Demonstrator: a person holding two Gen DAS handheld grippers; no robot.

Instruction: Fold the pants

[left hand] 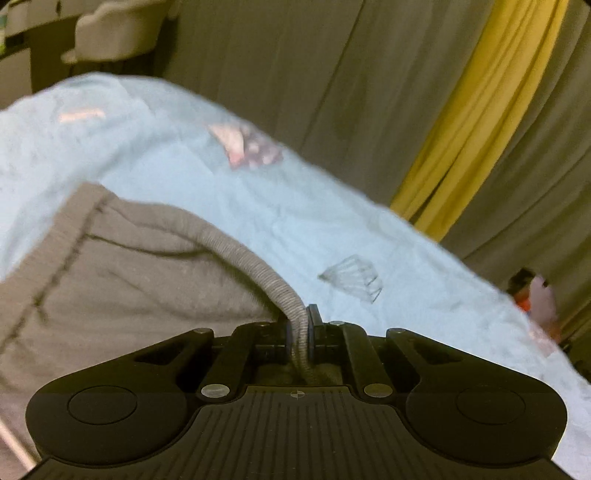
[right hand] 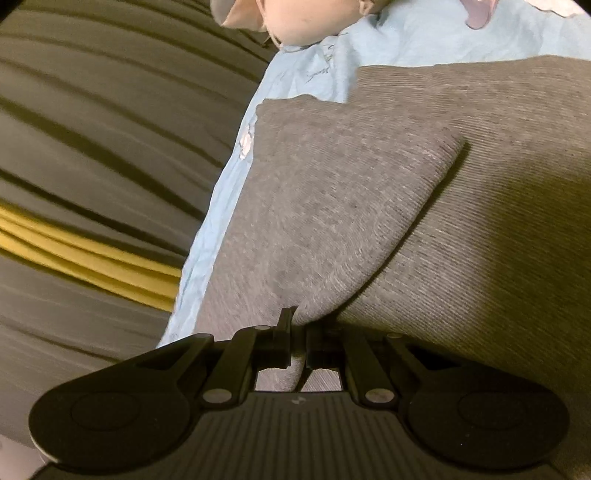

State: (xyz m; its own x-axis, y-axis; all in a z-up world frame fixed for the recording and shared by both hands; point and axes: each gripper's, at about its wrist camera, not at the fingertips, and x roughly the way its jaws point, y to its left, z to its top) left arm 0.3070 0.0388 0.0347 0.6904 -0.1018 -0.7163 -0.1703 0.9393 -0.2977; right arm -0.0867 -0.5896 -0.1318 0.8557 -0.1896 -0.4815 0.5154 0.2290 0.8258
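Grey knit fabric filled the lower left of the left wrist view: the pants (left hand: 122,266) lay spread on a pale blue bedsheet (left hand: 332,229), with a dark stitched seam running down their left side. Their ribbed edge (left hand: 258,266) curved up off the sheet and ran straight into the left gripper (left hand: 300,328), whose two black fingers were pressed together on that rib, pinching it between them. The sheet carried a pink printed patch (left hand: 245,147) and a faint grey line drawing (left hand: 352,278). Beyond the bed hung grey curtains (left hand: 295,74) with a yellow curtain panel (left hand: 476,110) among them, and a pale chair (left hand: 114,29) stood at the upper left. A small orange and white object (left hand: 535,299) sat at the far right edge, too blurred to name.

Seen from the right wrist, the same grey pants (right hand: 332,221) took up most of the frame, one layer lapped over another along a shadowed fold line (right hand: 424,221). The right gripper (right hand: 297,332) was closed on the near edge of the upper layer, cloth bunched between its fingers. The blue bedsheet (right hand: 229,184) showed along the left of the pants and above them. A soft peach-coloured object (right hand: 295,18) lay at the top, cut off by the frame. Grey curtain (right hand: 92,110) and yellow panel (right hand: 74,251) filled the left side.
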